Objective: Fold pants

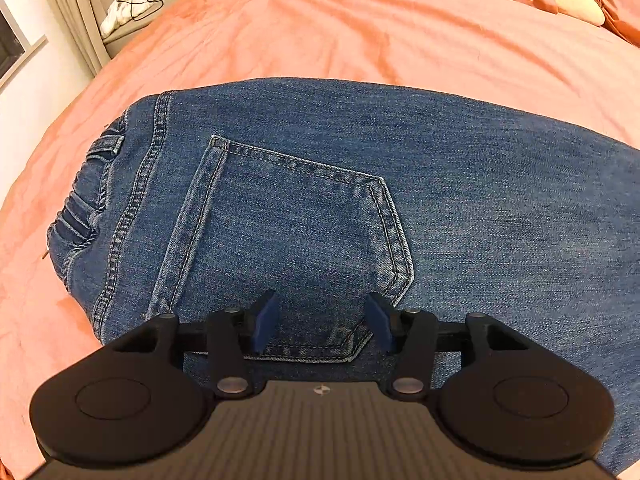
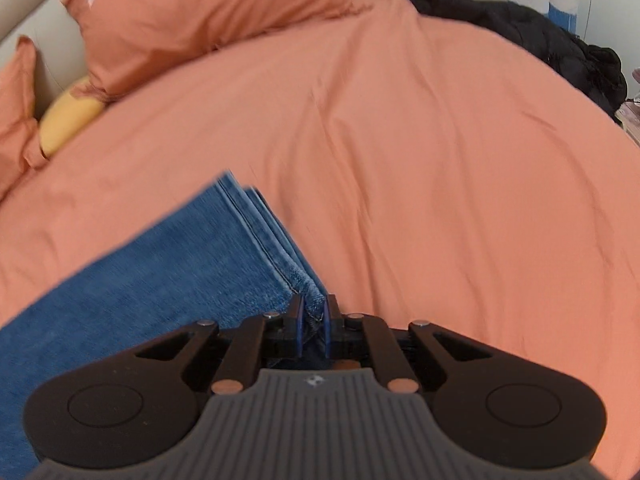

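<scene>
One pair of blue jeans (image 1: 320, 184) flat on orange bed cover (image 1: 360, 28). Left wrist view only: back pocket (image 1: 296, 236), waistband (image 1: 80, 204); left gripper (image 1: 322, 322) fingers wide, above pocket. Right wrist view only: leg hems (image 2: 280, 256); right gripper (image 2: 313, 326) pinching hem corner; pillows (image 2: 208, 4), black garment (image 2: 532, 36) at far edge.

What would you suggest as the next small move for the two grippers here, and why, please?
Probably carry the right gripper toward the waistband, folding the jeans in half. Its jaws are shut on the stacked leg hems, while the left gripper hovers open over the back pocket, placed to press the seat flat on the orange bedspread.
</scene>
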